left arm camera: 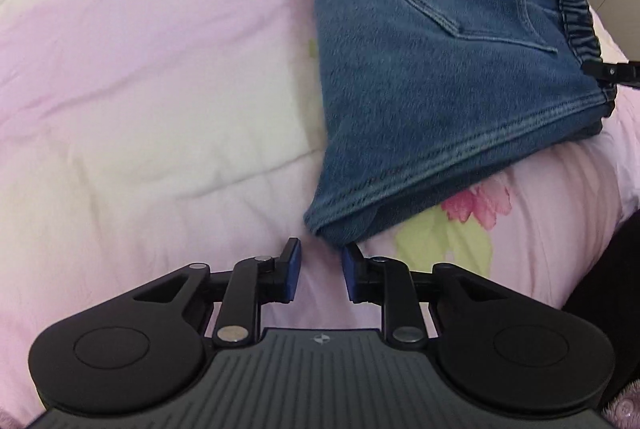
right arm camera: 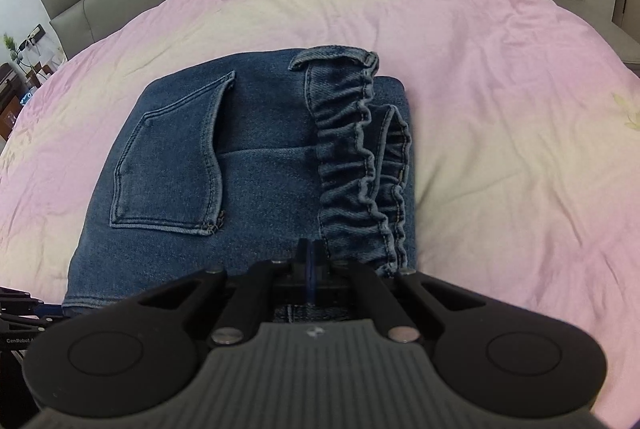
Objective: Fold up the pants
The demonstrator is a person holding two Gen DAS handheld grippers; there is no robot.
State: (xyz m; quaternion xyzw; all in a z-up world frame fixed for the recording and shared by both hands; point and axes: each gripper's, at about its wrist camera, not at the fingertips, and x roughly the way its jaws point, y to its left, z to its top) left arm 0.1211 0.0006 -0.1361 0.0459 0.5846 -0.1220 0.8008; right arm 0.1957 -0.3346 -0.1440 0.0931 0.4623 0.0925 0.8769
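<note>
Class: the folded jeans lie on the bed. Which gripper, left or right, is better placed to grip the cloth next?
Right. The right gripper sits shut over the jeans beside the waistband. The left gripper has its fingers apart over the bedspread, just short of the jeans' corner.

"GenRobot A…", cut off, on left gripper [right arm camera: 24, 325] body.
</note>
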